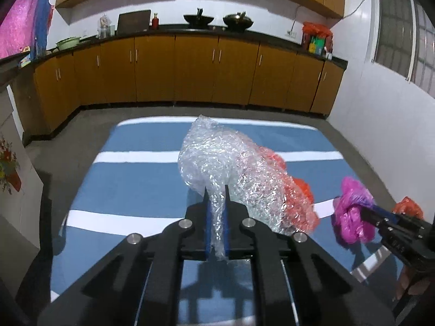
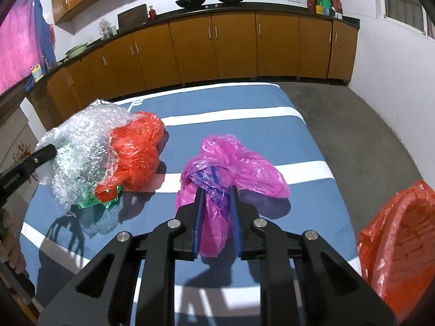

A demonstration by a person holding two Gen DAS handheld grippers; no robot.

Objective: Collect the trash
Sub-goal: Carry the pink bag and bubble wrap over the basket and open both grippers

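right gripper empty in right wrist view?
No, the right gripper is shut on the pink plastic bag, bunched between its blue pads.

Brown cabinets (image 1: 195, 68) run along the far wall under a dark counter (image 1: 190, 31). Two woks (image 1: 198, 19) sit there, a red bottle (image 1: 155, 21) to their left. A pink cloth (image 2: 19, 46) hangs at left, a window (image 1: 397, 30) at right.

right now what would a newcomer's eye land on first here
First, the big wad of bubble wrap pinched in the left claw above the blue striped table, with an orange bag bunched against it. Next, the bright pink bag clamped in the right claw, and an orange-lined basket at the table's right edge.
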